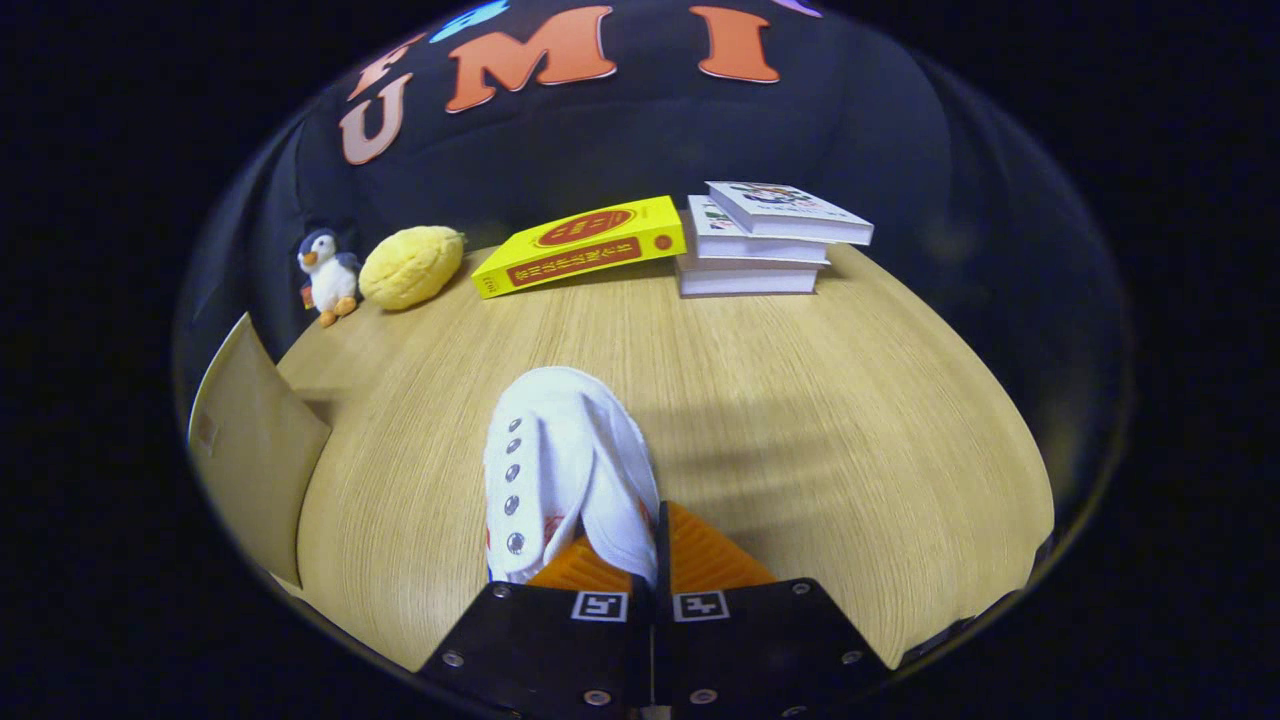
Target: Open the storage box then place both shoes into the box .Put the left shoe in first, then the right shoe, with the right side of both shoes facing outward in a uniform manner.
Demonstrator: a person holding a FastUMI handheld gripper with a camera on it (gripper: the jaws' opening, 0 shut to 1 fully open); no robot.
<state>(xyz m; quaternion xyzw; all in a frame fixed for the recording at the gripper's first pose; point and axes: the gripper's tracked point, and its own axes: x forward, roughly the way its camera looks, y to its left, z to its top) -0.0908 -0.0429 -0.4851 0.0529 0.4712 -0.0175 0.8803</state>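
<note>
A white canvas shoe [565, 470] with metal eyelets hangs above the wooden table [800, 400], toe pointing away from me. My gripper [655, 565] is shut on the shoe's collar, with fabric pinched between both fingers [700, 560]. The shoe casts a shadow on the table to its right. A tan cardboard flap [255, 450] of the storage box stands to the left of the shoe; the inside of the box is hidden.
At the table's far edge lie a yellow book [580, 245] leaning on a stack of white books [765, 240]. A yellow plush bun [410, 265] and a small penguin toy [327, 275] sit at the far left.
</note>
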